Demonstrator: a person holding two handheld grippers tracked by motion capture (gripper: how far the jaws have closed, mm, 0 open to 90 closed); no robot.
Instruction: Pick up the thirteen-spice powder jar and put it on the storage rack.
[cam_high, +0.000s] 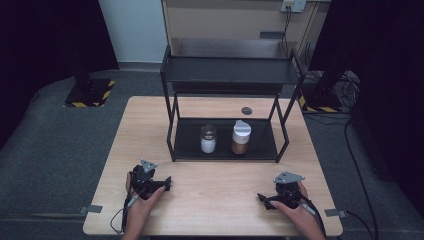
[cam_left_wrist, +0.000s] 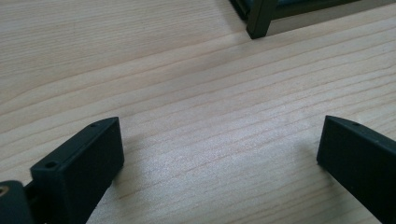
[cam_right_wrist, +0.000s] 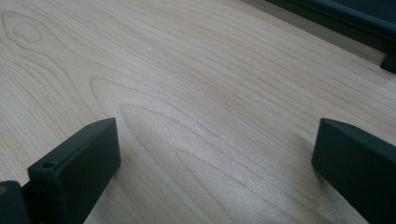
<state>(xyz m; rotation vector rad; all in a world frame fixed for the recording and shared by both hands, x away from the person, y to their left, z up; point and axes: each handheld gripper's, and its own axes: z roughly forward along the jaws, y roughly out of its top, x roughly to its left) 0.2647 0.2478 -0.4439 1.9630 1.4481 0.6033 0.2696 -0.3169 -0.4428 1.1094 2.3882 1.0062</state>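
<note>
Near the front edge of the pale wooden table (cam_high: 220, 200), left gripper (cam_high: 159, 185) & right gripper (cam_high: 266, 199) rested w/ jaws spread wide, grasping nothing. Clear glass jar of white powder (cam_high: 208, 139) & white-capped jar of brown powder (cam_high: 240, 138) stood side by side on the black metal rack's (cam_high: 172, 130) bottom shelf. A hasty reach risked clipping a rack post or toppling one jar into the other.

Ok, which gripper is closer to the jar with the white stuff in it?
Left. The left gripper sits in front of the jar and off to its left; the right gripper is farther, off to its right. Both rest near the table's front edge.
</note>
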